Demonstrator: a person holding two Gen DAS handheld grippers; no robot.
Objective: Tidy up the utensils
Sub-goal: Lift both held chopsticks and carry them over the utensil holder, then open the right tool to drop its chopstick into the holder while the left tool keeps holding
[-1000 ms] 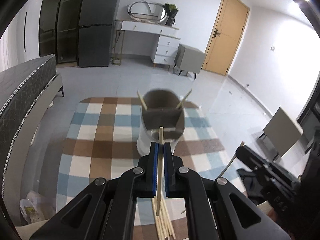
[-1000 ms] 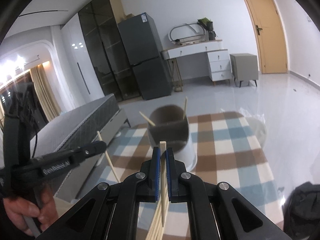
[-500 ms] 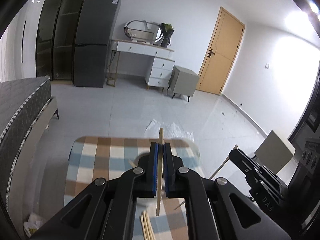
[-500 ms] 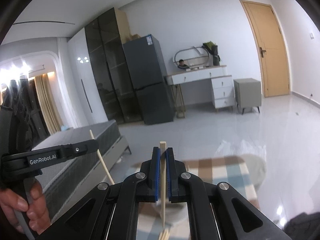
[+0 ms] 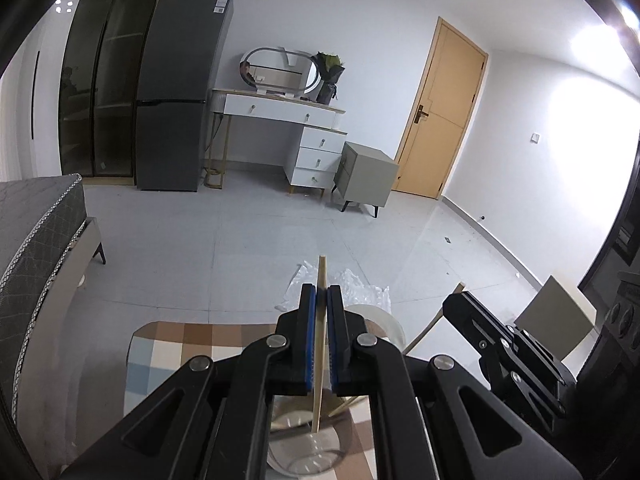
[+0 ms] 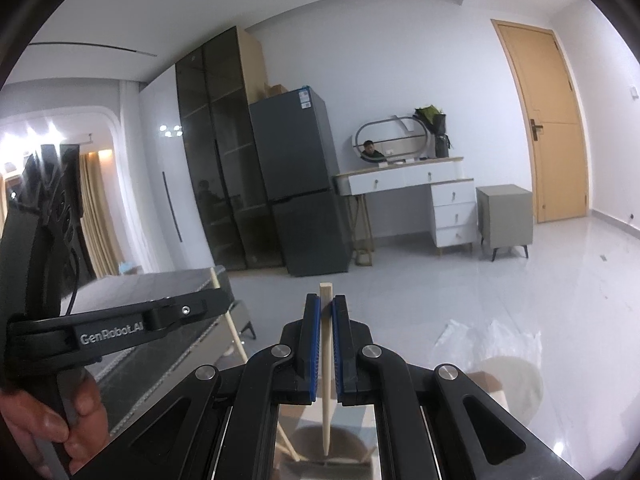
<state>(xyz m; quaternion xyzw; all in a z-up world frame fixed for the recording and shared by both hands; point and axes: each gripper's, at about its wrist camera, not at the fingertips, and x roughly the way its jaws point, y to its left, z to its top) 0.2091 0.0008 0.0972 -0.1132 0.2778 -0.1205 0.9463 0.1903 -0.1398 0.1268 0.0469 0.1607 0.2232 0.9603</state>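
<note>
Upright pale chopsticks above holder

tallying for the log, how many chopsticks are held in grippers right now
2: one chopstick clamped in the left gripper, one chopstick in the right gripper. More stand in the holder below, partly hidden.

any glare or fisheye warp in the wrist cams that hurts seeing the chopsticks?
Left wrist: lamp flare blows out the upper-right wall, black vignette in the corners, door bowed; chopstick in the left gripper stays sharp. Right wrist: ceiling lights bloom at far left, chopstick in the right gripper crisp.
</note>
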